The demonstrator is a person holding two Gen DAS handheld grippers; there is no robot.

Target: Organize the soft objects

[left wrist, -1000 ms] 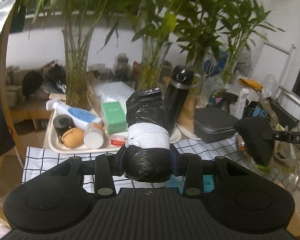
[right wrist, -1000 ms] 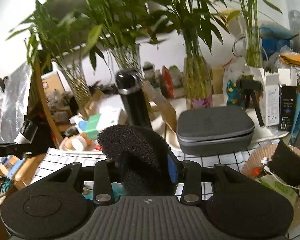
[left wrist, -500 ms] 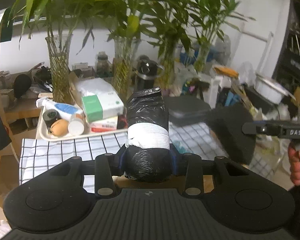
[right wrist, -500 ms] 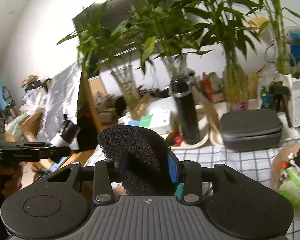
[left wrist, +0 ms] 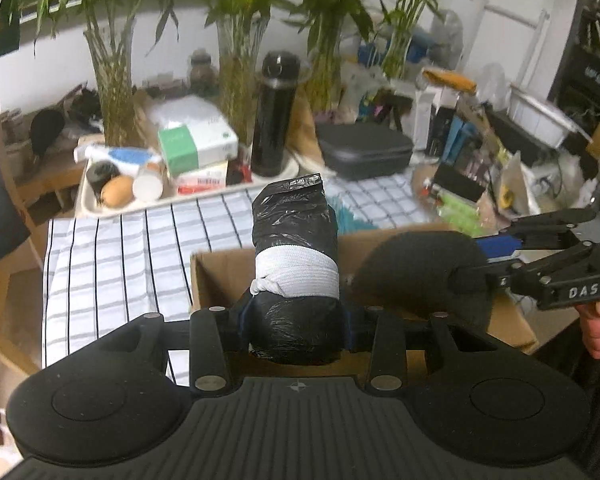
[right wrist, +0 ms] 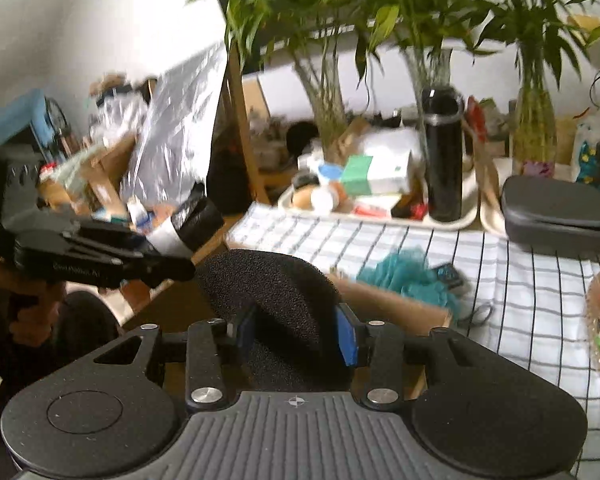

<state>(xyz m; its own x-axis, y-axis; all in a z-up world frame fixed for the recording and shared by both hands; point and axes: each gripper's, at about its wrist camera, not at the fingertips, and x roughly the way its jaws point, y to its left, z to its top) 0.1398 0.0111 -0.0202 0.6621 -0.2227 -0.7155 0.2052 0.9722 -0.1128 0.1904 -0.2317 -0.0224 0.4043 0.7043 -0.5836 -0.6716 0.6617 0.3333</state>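
Observation:
My left gripper (left wrist: 296, 320) is shut on a black plastic bundle (left wrist: 294, 240) tied with a white band, held over an open cardboard box (left wrist: 220, 276). My right gripper (right wrist: 296, 336) is shut on a black foam sponge (right wrist: 268, 284), also over the box (right wrist: 392, 300). In the left wrist view the right gripper (left wrist: 480, 276) holds the sponge (left wrist: 416, 272) just right of the bundle. In the right wrist view the left gripper (right wrist: 168, 248) and the bundle (right wrist: 188, 228) show at the left. A teal mesh pouf (right wrist: 408, 272) lies on the checked cloth behind the box.
A checked cloth (left wrist: 120, 248) covers the table. Behind it stand a tray of bottles and boxes (left wrist: 156, 176), a black flask (left wrist: 274, 116), a grey zip case (left wrist: 364, 152), bamboo vases (left wrist: 112, 92) and clutter at the right (left wrist: 480, 184). A wicker basket (right wrist: 596, 320) sits at the right.
Both grippers have pulled back and lowered from the table toward the cardboard box, which has come into view beneath them. Each still holds its object.

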